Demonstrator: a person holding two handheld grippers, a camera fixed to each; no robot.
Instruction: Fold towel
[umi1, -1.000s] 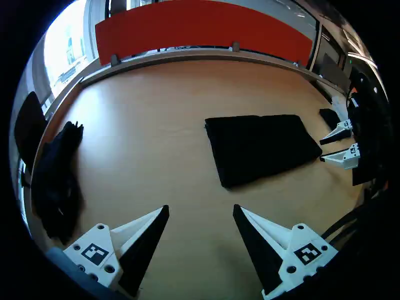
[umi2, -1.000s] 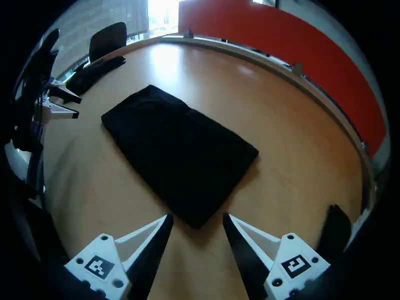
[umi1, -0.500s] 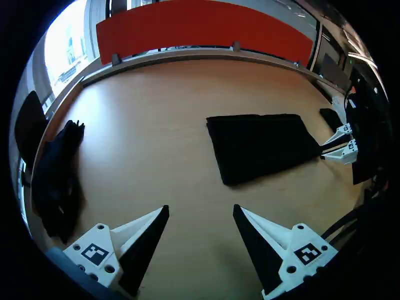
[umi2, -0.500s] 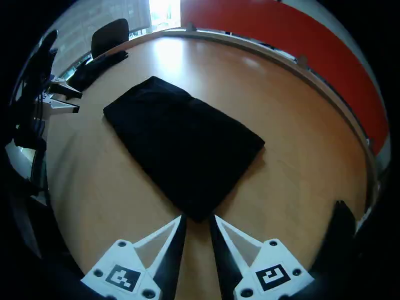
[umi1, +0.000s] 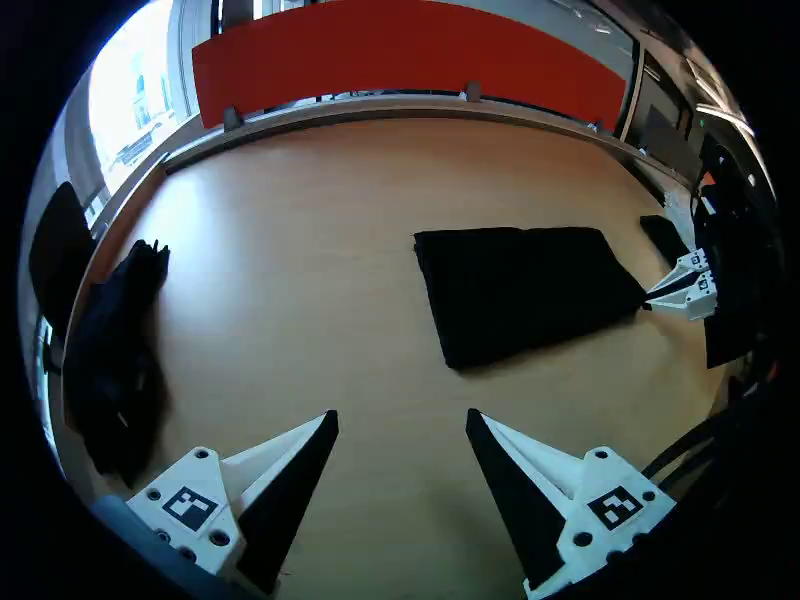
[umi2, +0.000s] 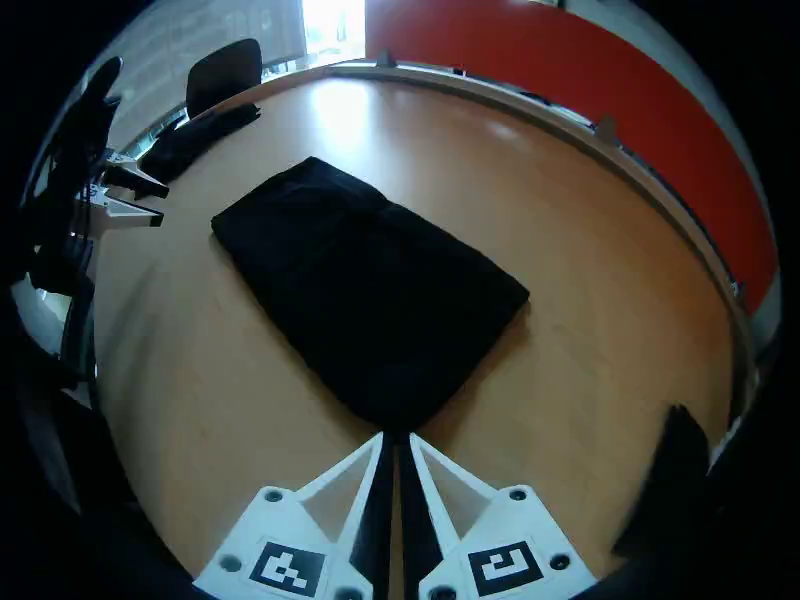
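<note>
Since a second ago the right gripper (umi2: 397, 445) has pinched shut on the near corner of the black towel (umi2: 370, 290), its dark pads hard to tell from the cloth. On the table (umi1: 300, 250), the left gripper (umi1: 400, 425) gapes wide, empty.

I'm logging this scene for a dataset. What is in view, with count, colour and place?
towel: one, black, folded, mid-table
table: one, light wood, under everything
cloth pile: one, black, at the table's edge, far from the towel
chair: one, black, beyond the table by the pile
panel: one, red, along the table's far edge
dark item: one, black, at the table's edge; cannot tell what it is
left gripper: one, white with black fingers, open over bare table
right gripper: one, white with black fingers, shut on the towel's near corner
</note>
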